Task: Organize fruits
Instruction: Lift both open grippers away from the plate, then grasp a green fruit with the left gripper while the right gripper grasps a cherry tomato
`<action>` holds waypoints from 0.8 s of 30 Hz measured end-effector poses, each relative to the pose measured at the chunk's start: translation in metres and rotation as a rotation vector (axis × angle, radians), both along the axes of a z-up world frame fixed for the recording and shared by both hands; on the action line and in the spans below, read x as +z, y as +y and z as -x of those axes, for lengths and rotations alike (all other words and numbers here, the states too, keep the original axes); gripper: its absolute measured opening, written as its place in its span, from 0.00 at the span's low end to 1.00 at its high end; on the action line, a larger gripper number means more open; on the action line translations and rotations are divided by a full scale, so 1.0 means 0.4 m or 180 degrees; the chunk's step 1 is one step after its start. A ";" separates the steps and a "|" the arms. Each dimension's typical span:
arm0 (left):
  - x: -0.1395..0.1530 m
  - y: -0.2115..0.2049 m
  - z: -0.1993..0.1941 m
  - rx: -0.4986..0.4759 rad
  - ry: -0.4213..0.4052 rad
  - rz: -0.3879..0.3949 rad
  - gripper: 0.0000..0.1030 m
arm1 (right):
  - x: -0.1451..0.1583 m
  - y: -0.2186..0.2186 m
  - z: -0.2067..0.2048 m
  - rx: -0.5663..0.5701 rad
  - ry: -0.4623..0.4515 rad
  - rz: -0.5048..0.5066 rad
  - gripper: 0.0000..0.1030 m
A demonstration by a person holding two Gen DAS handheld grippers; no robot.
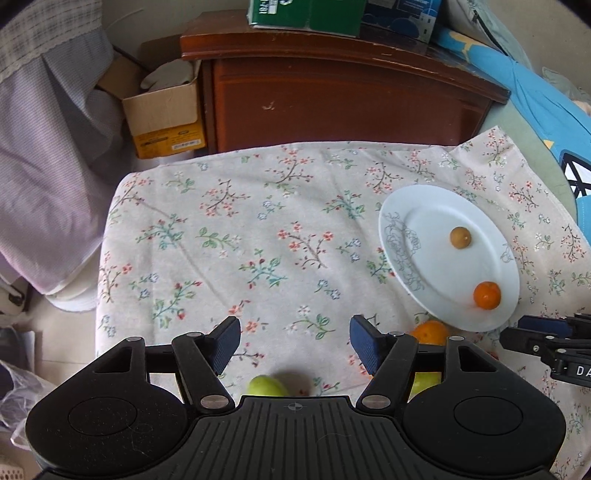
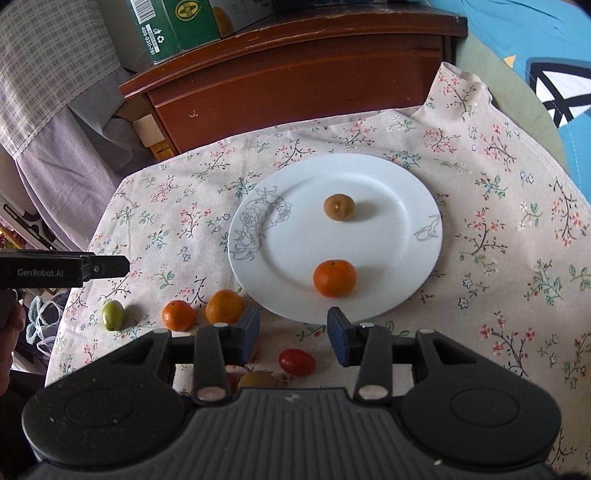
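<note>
The left gripper (image 1: 295, 345) hangs with its blue pads (image 1: 226, 343) parted and nothing between them; a green fruit (image 1: 266, 386) lies on the cloth just below them. The right gripper (image 2: 293, 334) is likewise released, empty, with a red tomato (image 2: 296, 362) on the cloth just beneath its gap. Beyond its fingers sits a white plate (image 2: 388, 295) with a line-drawn rose, bearing a mandarin (image 2: 334, 278) and a brown fruit (image 2: 339, 207), apart. Left of the plate lie two more mandarins (image 2: 201, 312), touching. All rests on a floral tablecloth (image 2: 498, 258). Behind stands a dark wooden cabinet (image 2: 288, 88) carrying a green carton (image 2: 173, 26); a cardboard box (image 1: 164, 114) sits beside it. The left gripper's side reads "GenRobot.AI".
</note>
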State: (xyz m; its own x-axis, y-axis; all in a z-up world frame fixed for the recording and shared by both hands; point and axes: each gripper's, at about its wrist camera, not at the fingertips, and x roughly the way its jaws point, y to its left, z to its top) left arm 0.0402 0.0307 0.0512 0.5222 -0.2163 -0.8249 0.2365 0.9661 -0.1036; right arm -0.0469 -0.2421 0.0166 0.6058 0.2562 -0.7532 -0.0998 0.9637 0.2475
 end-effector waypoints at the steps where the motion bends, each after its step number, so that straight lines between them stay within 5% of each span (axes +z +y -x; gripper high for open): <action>1: -0.006 0.013 0.004 0.0040 0.0031 0.0003 0.64 | -0.003 -0.001 0.003 -0.0008 0.0025 -0.0006 0.40; 9: -0.076 0.033 0.041 0.0055 0.0288 -0.0052 0.64 | -0.029 0.001 0.039 0.0016 0.0138 -0.0039 0.40; 24: -0.111 0.010 0.051 -0.0124 0.0250 -0.0198 0.62 | -0.059 0.016 0.027 0.0019 0.0185 0.0056 0.40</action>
